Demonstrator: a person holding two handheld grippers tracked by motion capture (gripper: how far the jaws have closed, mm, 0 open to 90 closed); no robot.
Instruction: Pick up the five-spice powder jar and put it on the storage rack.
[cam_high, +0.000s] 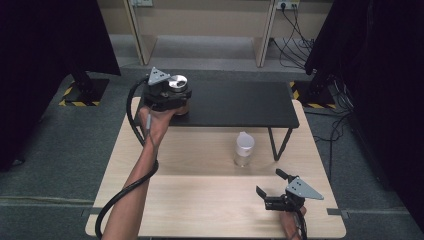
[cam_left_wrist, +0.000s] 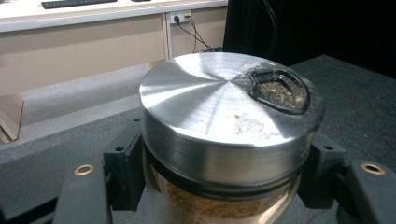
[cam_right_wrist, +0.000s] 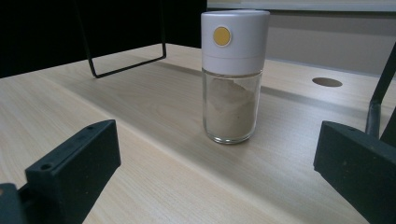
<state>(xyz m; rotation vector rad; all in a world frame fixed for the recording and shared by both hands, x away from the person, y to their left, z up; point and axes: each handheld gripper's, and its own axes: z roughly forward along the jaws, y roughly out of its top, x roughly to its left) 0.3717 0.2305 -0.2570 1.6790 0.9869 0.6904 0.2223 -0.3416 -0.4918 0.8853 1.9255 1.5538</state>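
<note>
The left gripper (cam_high: 172, 102) is clamping its 2 jaws on the steel-lidded spice jar (cam_left_wrist: 229, 130) over the black shelf's (cam_high: 235, 105) left end. The right gripper (cam_high: 272, 192) is waiting wide open, holding nothing, near the tabletop's (cam_high: 200, 200) front right corner. The jar's smooth glass could be slipping; tilting would spill through the lid opening.

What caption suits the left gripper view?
Left gripper fingers clamp a steel-lidded spice jar above the black shelf.

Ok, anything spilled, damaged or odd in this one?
A little mess: the steel lid of the jar held in the left tongs has spice crumbs caked in its pour opening and reddish smears beside it. The white-capped shaker stands upright and looks clean.
</note>
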